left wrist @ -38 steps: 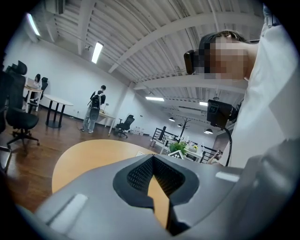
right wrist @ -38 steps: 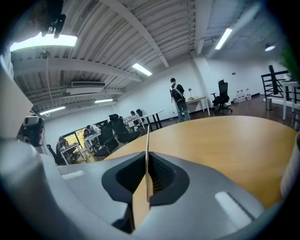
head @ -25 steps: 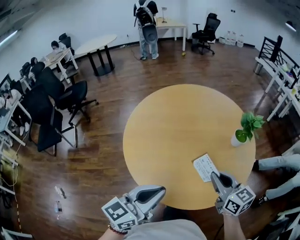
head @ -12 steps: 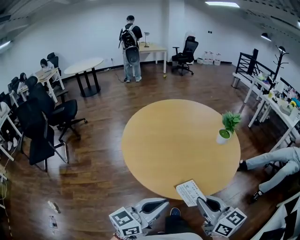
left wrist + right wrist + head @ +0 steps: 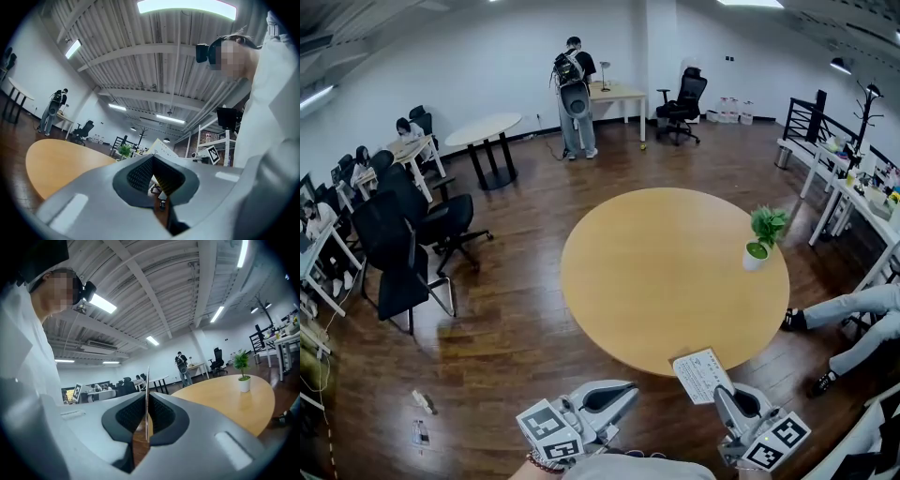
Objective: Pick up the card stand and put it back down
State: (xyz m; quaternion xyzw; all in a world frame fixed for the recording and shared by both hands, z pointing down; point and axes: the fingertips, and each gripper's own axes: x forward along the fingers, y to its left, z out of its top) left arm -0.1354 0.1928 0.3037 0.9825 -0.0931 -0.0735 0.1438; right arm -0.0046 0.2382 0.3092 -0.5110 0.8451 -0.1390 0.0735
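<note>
Head view: round wooden desk (image 5: 666, 272) ahead, bare but for a small potted plant (image 5: 758, 242) near its far right rim; open office floor all round it.

Card stand (image 5: 702, 374): a thin white printed sheet, seen at the desk's near edge and lapping over the rim in the head view; whether its lower edge touches the wood cannot be told from there. In the right gripper view the stand (image 5: 147, 394) shows edge-on as a thin upright line rising out of the jaws, with the desk top lying ahead and lower; my reading is that it is lifted clear.

Right gripper (image 5: 725, 395): jaws closed tight on the card stand, pads pressed to either face of the sheet; grip looks square, sheet near vertical.

Left gripper (image 5: 622, 391): held low beside the person's body, off the desk, well apart from the stand; its own view shows the jaws together with nothing between them; no part in the work as it looks now.

Progress, judged: pick-up half done, stand in hand; what is left is the set-down: lower it onto the desk so it rests on its foot, then part the jaws and draw back.

Risk: a thin sheet may tip if let go before the foot sits flat.
</note>
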